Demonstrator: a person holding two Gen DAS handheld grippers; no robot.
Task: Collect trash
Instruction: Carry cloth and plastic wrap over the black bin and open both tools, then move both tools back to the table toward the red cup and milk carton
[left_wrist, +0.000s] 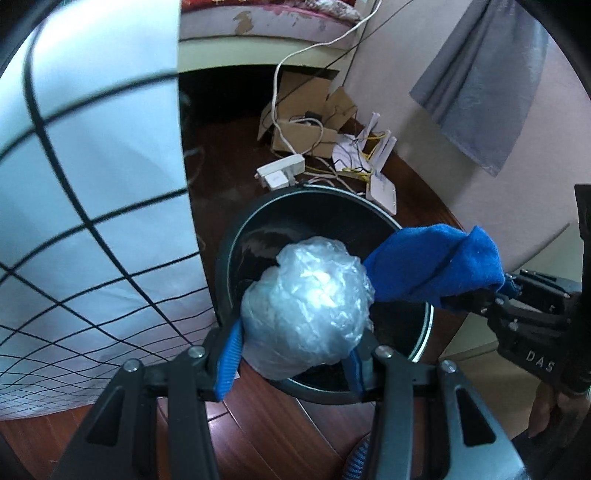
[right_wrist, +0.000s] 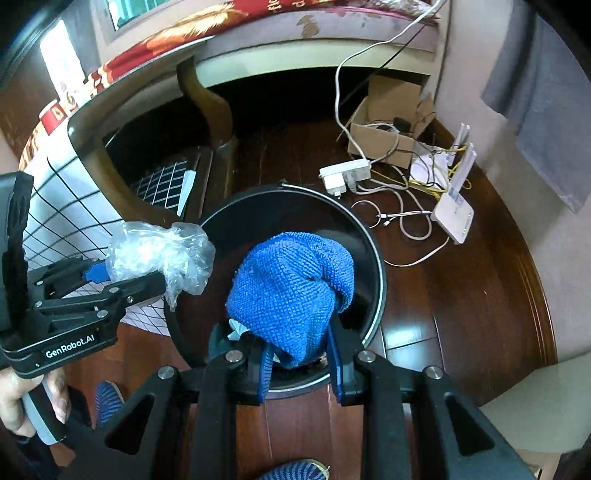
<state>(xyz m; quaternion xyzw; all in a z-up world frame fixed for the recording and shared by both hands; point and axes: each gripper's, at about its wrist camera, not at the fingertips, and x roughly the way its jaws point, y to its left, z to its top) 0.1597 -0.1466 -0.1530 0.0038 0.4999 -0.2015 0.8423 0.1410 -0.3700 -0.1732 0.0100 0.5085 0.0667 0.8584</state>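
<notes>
The crumpled plastic bag (left_wrist: 306, 302), clamped in the left gripper (left_wrist: 295, 354), and the blue cloth (right_wrist: 291, 291), pinched by the right gripper (right_wrist: 299, 354), are held above the black bin (right_wrist: 373, 266); each should be centred before release.

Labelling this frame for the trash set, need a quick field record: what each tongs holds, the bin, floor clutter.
left tongs: shut on crumpled clear plastic wrap, over the bin
right tongs: shut on blue cloth, over the bin
bin: round, black, open top, on wood floor
bin contents: cannot tell, interior dark
floor clutter: power strip, cardboard box, white router, loose cables
</notes>
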